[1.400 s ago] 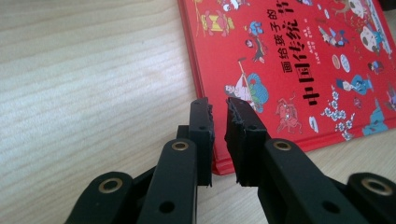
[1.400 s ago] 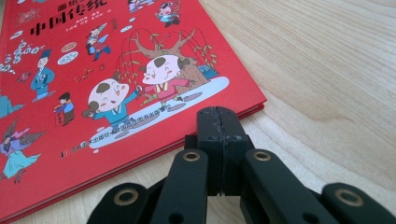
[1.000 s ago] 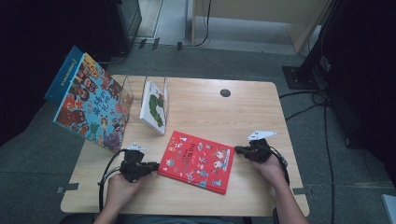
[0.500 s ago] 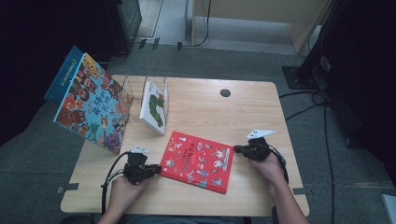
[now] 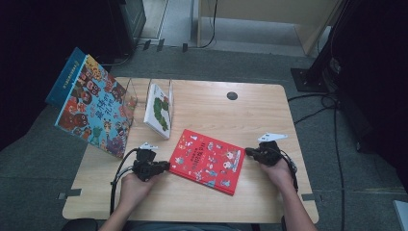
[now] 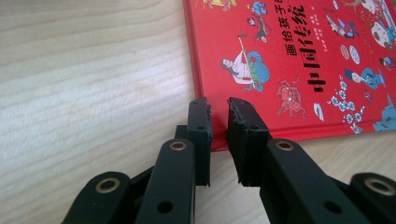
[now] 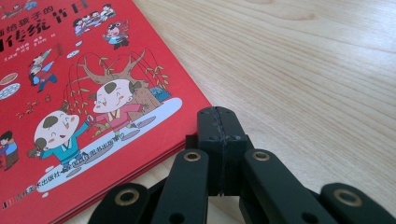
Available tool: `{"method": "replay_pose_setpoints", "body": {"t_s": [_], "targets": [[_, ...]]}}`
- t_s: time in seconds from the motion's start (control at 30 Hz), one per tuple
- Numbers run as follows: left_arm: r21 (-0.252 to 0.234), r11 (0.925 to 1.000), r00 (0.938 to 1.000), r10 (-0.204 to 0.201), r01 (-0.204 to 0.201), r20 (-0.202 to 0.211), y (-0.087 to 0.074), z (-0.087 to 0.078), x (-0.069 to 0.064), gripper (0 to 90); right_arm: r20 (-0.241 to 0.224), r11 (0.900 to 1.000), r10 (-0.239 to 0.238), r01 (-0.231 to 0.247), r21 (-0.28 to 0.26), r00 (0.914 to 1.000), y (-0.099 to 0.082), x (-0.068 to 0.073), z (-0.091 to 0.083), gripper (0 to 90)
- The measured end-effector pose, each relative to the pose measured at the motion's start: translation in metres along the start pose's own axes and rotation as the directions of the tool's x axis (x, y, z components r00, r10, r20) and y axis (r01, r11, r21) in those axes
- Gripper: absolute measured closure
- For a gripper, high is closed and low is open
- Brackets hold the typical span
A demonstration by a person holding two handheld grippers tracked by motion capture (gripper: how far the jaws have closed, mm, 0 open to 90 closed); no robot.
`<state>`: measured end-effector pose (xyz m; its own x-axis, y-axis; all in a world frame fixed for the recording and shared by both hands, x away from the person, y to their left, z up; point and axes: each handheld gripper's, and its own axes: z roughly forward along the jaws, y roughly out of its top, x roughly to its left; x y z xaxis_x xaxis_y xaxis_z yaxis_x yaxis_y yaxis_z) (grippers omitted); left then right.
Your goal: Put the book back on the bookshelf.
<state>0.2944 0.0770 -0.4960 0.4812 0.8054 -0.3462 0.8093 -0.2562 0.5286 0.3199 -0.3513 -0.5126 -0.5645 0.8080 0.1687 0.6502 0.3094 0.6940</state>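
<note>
A red picture book [image 5: 207, 161] lies flat on the wooden table [image 5: 250, 115], its cover up. My left gripper [image 5: 165, 166] sits low on the table at the book's left corner. In the left gripper view its jaws [image 6: 218, 105] stand a narrow gap apart, tips at the red book's [image 6: 299, 60] edge, nothing pinched between them. My right gripper [image 5: 248, 153] rests at the book's right edge. The right gripper view shows its jaws [image 7: 218, 113] pressed together beside the red book [image 7: 70, 93], holding nothing.
A large colourful book [image 5: 94, 113] leans off the table's left side. A clear stand [image 5: 144, 96] behind the red book holds a white book with green art [image 5: 159, 111]. A round black grommet [image 5: 232, 96] sits at the back.
My left gripper has edged slightly right, toward the book's corner. The right gripper and the book have not moved.
</note>
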Motion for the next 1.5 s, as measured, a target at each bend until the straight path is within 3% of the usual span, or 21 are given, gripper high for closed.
{"method": "replay_pose_setpoints", "body": {"t_s": [0.33,0.6,0.73,0.97,1.03,1.1,1.33,1.5], "targets": [[0.001,0.9999,0.9998,0.014,-0.014,-0.012,0.012,0.006,0.003,80.0,-0.002,0.9999,0.012,-0.012,0.004,0.9999,-0.007,0.0,-0.005,90.0],[0.002,0.9998,0.9991,0.022,-0.022,-0.037,0.01,0.001,-0.001,82.0,0.023,0.9995,0.03,-0.03,-0.012,0.9993,-0.008,-0.005,-0.008,90.0],[-0.015,0.9999,1.0,-0.004,0.004,-0.002,0.005,-0.005,-0.001,82.8,0.022,0.9995,0.026,-0.026,-0.018,0.9994,-0.006,-0.006,-0.005,90.0],[0.037,0.9976,0.9982,0.059,-0.059,0.005,-0.007,0.005,-0.02,82.7,0.029,0.9993,0.031,-0.031,-0.019,0.9991,0.0,-0.008,0.0,90.0],[0.028,0.9979,0.9982,0.059,-0.059,0.01,-0.007,0.006,-0.021,82.8,0.032,0.9993,0.032,-0.032,-0.018,0.999,0.001,-0.009,0.002,90.0],[0.019,0.9987,0.9987,0.047,-0.047,0.023,-0.006,0.007,-0.02,82.9,0.032,0.9992,0.036,-0.036,-0.017,0.9988,0.002,-0.01,0.003,90.0],[0.004,0.9985,0.9984,0.055,-0.055,-0.016,0.001,0.01,-0.016,84.0,0.03,0.9994,0.03,-0.029,-0.018,0.9991,0.0,-0.008,0.002,90.0],[-0.002,0.9996,0.9995,0.028,-0.028,-0.017,0.011,0.014,-0.01,82.8,0.032,0.9996,0.027,-0.027,-0.013,0.9991,-0.004,-0.005,-0.002,90.0]]}}
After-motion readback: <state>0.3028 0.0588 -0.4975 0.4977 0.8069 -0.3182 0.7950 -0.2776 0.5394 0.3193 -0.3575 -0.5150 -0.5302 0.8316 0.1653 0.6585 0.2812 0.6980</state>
